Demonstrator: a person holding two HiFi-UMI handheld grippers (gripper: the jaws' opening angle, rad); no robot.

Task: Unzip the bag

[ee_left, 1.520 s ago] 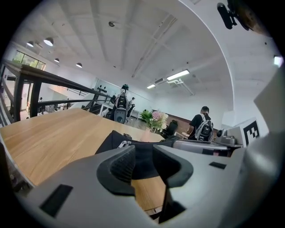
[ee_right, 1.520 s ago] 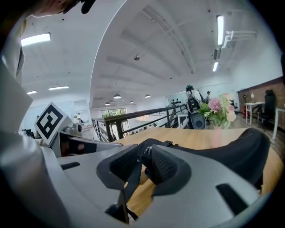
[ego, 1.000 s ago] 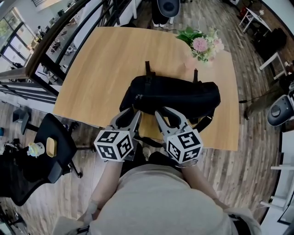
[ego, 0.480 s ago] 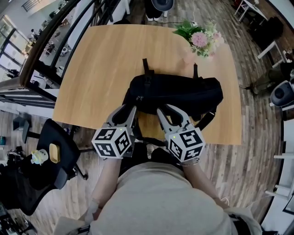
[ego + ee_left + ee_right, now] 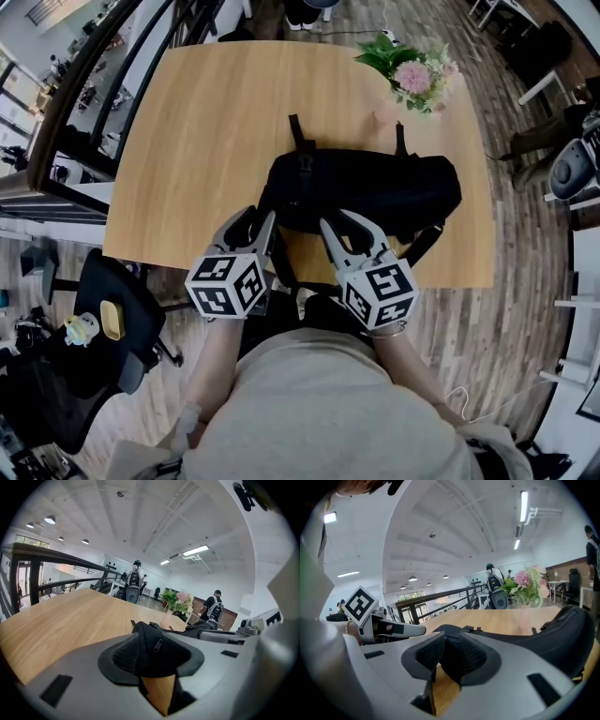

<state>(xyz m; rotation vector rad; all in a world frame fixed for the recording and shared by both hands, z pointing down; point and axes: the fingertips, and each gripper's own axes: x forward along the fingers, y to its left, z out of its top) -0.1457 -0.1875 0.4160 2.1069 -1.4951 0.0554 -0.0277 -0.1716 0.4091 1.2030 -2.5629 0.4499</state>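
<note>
- Head view: the black bag [image 5: 366,192] lies across the wooden table [image 5: 197,141], near its front edge.
- Left gripper [image 5: 256,218]: its jaws stand apart and have just been opening. The bag's end with a zip pull [image 5: 158,645] sits between them, seemingly untouched.
- Right gripper [image 5: 344,223]: jaws apart at the bag's near side, clamping nothing.
- Flowers [image 5: 412,77] stand beyond the bag.

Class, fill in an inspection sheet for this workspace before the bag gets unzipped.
Surface: wooden table.
Job's things: black bag lying across it; zip pull at its left end.
Clutter: flowers at the far right corner.
Grippers: left claw open, its jaws just been opening, bag's end between them unpressed; right claw open at the bag's near edge.
Cables: thin white lead on the floor, right.
Surroundings: black chair left of the table.
</note>
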